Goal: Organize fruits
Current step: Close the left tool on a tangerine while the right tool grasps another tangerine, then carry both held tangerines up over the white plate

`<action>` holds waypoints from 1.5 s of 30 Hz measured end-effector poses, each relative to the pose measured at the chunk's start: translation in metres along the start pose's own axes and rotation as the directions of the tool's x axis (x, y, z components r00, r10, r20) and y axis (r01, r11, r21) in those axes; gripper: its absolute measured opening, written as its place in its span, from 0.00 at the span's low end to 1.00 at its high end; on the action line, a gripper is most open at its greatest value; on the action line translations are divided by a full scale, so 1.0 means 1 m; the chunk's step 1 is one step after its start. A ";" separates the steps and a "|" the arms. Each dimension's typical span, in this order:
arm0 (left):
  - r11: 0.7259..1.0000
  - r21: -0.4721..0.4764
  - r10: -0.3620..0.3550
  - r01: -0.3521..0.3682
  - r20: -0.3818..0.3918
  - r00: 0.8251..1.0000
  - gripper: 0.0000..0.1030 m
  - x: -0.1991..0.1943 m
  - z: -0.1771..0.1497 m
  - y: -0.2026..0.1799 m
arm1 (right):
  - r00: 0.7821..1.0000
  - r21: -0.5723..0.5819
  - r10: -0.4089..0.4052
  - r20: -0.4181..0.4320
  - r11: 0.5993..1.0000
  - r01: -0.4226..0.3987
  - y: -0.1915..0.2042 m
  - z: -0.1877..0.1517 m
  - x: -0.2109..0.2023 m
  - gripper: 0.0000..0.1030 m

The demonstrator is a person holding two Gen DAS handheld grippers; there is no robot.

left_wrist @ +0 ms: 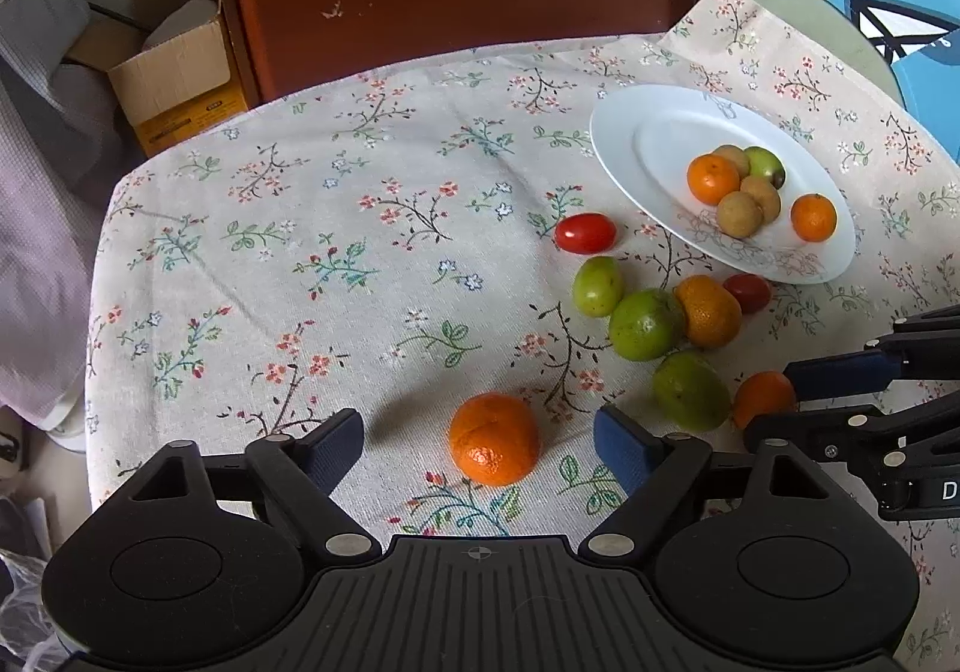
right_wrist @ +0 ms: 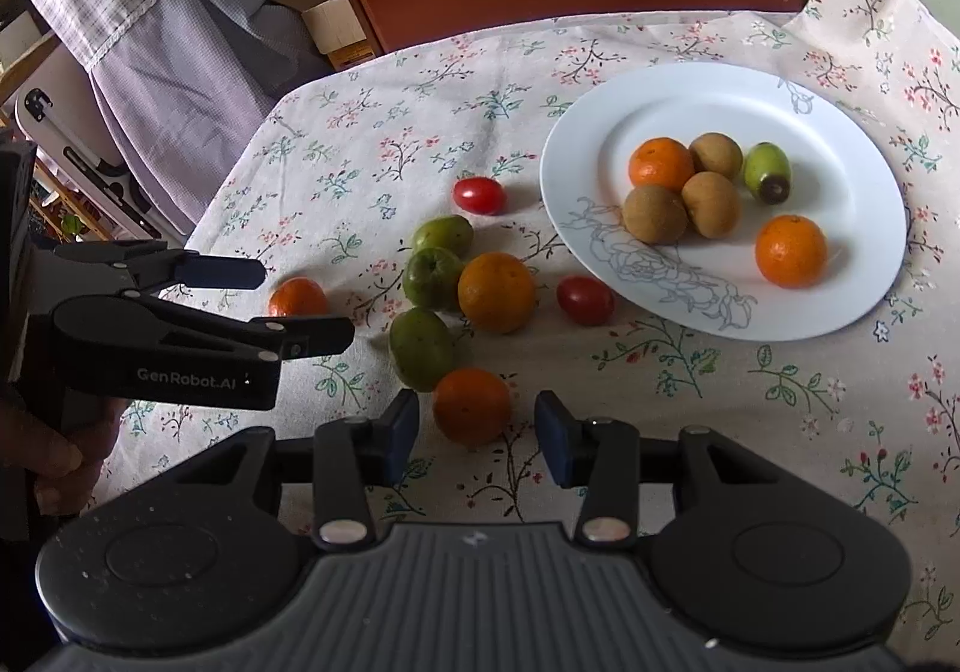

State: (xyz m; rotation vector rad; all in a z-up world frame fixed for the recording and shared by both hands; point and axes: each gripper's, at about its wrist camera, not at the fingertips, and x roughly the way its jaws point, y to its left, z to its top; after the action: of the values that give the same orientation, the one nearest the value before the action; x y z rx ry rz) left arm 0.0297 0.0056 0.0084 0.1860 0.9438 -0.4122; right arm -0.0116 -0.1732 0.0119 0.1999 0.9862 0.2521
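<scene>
Both claws apart, my left claw [left_wrist: 479, 447] straddling one orange [left_wrist: 495, 439], my right claw [right_wrist: 477, 432] another orange [right_wrist: 472, 405]; sloppy squeeze probably rolls them off the counter [left_wrist: 300, 264].

White plate [right_wrist: 840, 276], floral tablecloth [left_wrist: 300, 252], orange mandarin [left_wrist: 495, 447].

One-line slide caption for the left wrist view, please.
Open left hand-held gripper straddles an orange on the floral tablecloth; a white plate already holds six fruits.
</scene>
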 end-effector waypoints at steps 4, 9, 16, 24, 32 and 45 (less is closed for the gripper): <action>1.000 0.008 -0.007 0.007 0.004 1.000 0.64 0.000 -0.001 -0.001 | 1.000 -0.018 -0.012 0.003 1.000 0.012 0.002 0.000 0.002 0.42; 0.999 0.011 -0.031 0.031 0.011 0.999 0.36 -0.002 0.000 -0.005 | 1.000 -0.043 -0.024 0.009 0.999 0.024 0.005 -0.001 0.004 0.40; 0.999 0.004 -0.050 0.050 0.022 0.999 0.28 -0.004 0.002 -0.006 | 0.999 -0.061 -0.027 0.018 0.998 0.028 0.006 -0.002 0.004 0.28; 0.999 0.029 -0.046 0.045 0.052 0.998 0.28 -0.011 0.006 -0.014 | 0.998 -0.042 -0.021 0.056 0.999 0.023 0.004 0.002 -0.004 0.28; 0.998 0.042 -0.045 0.042 0.071 0.997 0.28 -0.013 0.010 -0.020 | 0.997 -0.023 -0.021 0.071 0.999 0.022 0.001 0.005 -0.008 0.28; 0.998 0.032 -0.065 0.060 0.148 0.987 0.28 -0.029 0.029 -0.030 | 0.989 0.024 -0.034 0.143 0.999 0.031 -0.012 0.018 -0.025 0.28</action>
State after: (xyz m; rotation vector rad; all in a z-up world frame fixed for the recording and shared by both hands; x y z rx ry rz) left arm 0.0240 -0.0235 0.0496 0.1491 0.7990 -0.4907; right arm -0.0079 -0.1929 0.0382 0.2184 0.8496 0.1943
